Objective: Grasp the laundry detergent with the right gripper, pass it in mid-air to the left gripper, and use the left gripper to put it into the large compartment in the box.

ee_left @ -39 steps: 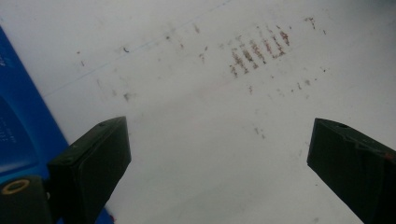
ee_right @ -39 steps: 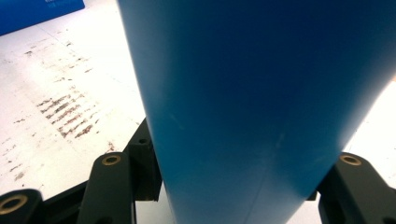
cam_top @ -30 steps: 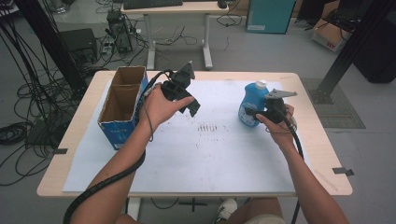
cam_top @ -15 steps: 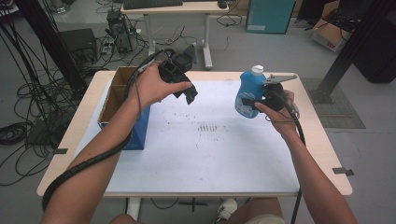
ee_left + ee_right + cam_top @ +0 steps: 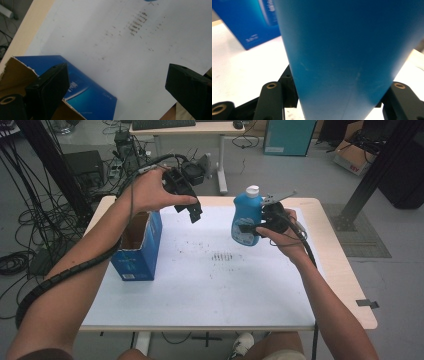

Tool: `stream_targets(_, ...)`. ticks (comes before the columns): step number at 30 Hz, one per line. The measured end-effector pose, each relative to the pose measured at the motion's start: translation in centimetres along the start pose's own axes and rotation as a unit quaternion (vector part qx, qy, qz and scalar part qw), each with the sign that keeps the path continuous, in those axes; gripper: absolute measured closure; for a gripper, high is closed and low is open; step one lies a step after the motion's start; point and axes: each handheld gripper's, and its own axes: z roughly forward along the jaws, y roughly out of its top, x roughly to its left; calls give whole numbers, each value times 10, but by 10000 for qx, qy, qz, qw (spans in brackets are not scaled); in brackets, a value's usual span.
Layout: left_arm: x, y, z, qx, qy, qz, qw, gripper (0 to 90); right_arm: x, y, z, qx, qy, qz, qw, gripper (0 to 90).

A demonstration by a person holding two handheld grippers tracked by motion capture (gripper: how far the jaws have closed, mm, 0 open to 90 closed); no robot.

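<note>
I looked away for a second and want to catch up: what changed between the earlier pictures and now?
The right gripper, shut on the blue bottle throughout, lifted it off the table and carried it toward the middle. The left gripper, jaws open and empty, rose above the open blue box. The box and the white sheet stayed put.
</note>
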Motion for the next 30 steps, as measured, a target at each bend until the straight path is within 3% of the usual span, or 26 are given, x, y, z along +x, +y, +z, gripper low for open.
stream_targets(2,-1,-1,-6,-49,-35,212,9998,59,5,4,6,-16,144,-69,9999,425)
stream_targets(4,-1,-1,-8,-53,-41,280,9996,59,7,5,8,-13,225,-93,9997,425)
stream_targets(6,-4,-1,-13,-99,-147,541,9984,59,15,10,16,-3,422,-159,9990,425)
stream_targets(10,-9,1,-17,-112,-234,655,9975,59,22,13,24,28,597,-236,9979,424)
stream_targets(12,-14,4,-20,-107,-314,868,9957,59,29,16,31,45,797,-317,9963,424)
stream_targets(13,-14,4,-20,-107,-314,868,9957,59,29,16,31,45,797,-317,9963,424)
stream_targets(17,-21,9,-21,-8,-407,1104,9931,59,41,20,42,93,1108,-488,9926,425)
stream_targets(22,-28,11,-20,41,-419,1291,9907,59,53,22,51,129,1265,-632,9899,425)
stream_targets(24,-31,12,-21,171,-422,1534,9871,59,60,22,56,127,1422,-732,9870,425)
stream_targets(30,-38,10,-19,232,-509,1690,9840,59,72,24,63,121,1648,-915,9820,425)
